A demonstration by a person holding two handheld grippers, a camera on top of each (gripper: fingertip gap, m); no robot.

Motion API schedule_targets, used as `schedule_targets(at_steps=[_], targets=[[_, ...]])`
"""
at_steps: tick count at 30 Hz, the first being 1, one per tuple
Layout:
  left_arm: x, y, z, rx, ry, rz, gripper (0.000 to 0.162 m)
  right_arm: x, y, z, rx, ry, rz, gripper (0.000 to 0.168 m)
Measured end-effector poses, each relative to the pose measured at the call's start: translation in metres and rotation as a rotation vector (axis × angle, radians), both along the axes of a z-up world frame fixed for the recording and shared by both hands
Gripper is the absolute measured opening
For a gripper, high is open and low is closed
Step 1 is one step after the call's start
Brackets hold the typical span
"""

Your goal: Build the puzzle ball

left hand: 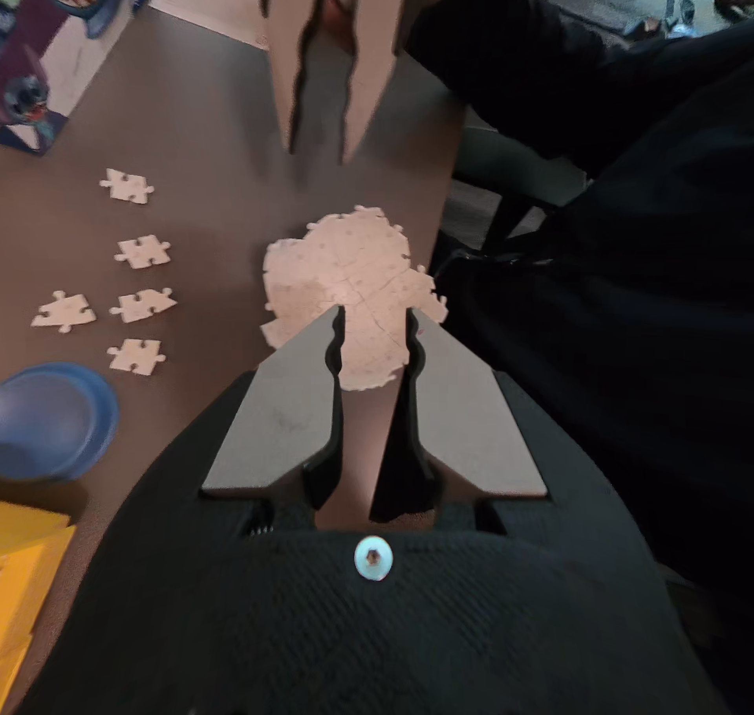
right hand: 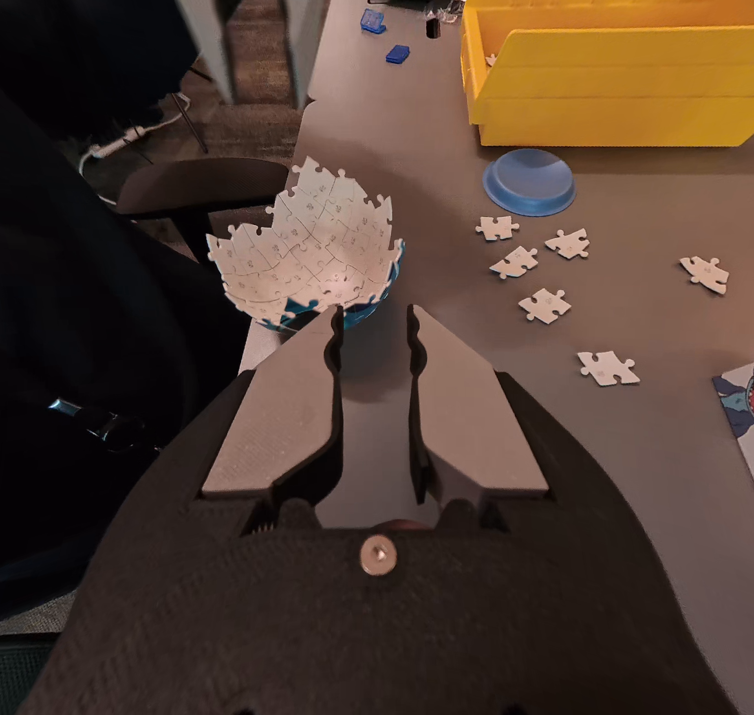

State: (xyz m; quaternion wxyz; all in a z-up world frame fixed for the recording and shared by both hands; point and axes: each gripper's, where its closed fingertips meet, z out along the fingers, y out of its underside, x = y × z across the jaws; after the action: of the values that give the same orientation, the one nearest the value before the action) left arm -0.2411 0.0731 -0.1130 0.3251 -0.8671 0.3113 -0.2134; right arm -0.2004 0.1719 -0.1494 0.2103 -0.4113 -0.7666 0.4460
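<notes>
The half-built puzzle ball (right hand: 310, 246) is a bowl-shaped shell, white inside and blue outside, standing on the dark table (right hand: 449, 369) near its edge. My right gripper (right hand: 374, 309) is open and empty, just short of the shell's near rim. In the left wrist view the shell (left hand: 351, 271) lies under and between the tips of my left gripper (left hand: 374, 311), which is open and holds nothing. The right gripper (left hand: 319, 154) shows beyond the shell, blurred, jaws apart. Several loose white pieces (right hand: 544, 305) lie to the right of the shell; they also show in the left wrist view (left hand: 143, 305).
A blue round stand (right hand: 529, 183) and yellow bins (right hand: 612, 83) sit beyond the loose pieces. Two small blue items (right hand: 397, 53) lie at the far end. A printed box (left hand: 24, 95) stands at the far left. The table edge, a chair (right hand: 196, 183) and a person's dark clothing (left hand: 612, 328) lie beside the shell. About 12 cm separates my left fingertips from my right.
</notes>
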Motion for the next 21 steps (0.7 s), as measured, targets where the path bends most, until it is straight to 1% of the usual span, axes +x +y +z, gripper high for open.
schedule_targets(at_steps=[1,5,8,13,16,20,21], targets=[[0.009,-0.007,-0.005,-0.010,0.025,-0.022,0.031,0.001,0.001,-0.001,-0.014,0.003,-0.004,0.028],[0.041,-0.025,-0.032,0.007,0.145,-0.091,0.031,0.003,0.004,-0.001,-0.055,0.022,-0.016,0.027],[0.057,-0.034,-0.051,-0.021,0.180,-0.134,0.032,0.004,0.005,0.000,-0.058,0.033,-0.023,0.027],[0.057,-0.033,-0.072,-0.063,0.204,-0.120,0.032,0.008,0.006,0.001,-0.064,0.046,-0.032,0.026],[0.051,-0.030,-0.084,-0.084,0.249,-0.122,0.031,0.009,0.008,0.000,-0.069,0.048,-0.037,0.026],[0.045,-0.030,-0.098,-0.121,0.292,-0.129,0.027,0.009,0.010,0.001,-0.069,0.050,-0.040,0.026],[0.044,-0.030,-0.101,-0.122,0.305,-0.132,0.024,0.009,0.010,0.001,-0.070,0.051,-0.040,0.026]])
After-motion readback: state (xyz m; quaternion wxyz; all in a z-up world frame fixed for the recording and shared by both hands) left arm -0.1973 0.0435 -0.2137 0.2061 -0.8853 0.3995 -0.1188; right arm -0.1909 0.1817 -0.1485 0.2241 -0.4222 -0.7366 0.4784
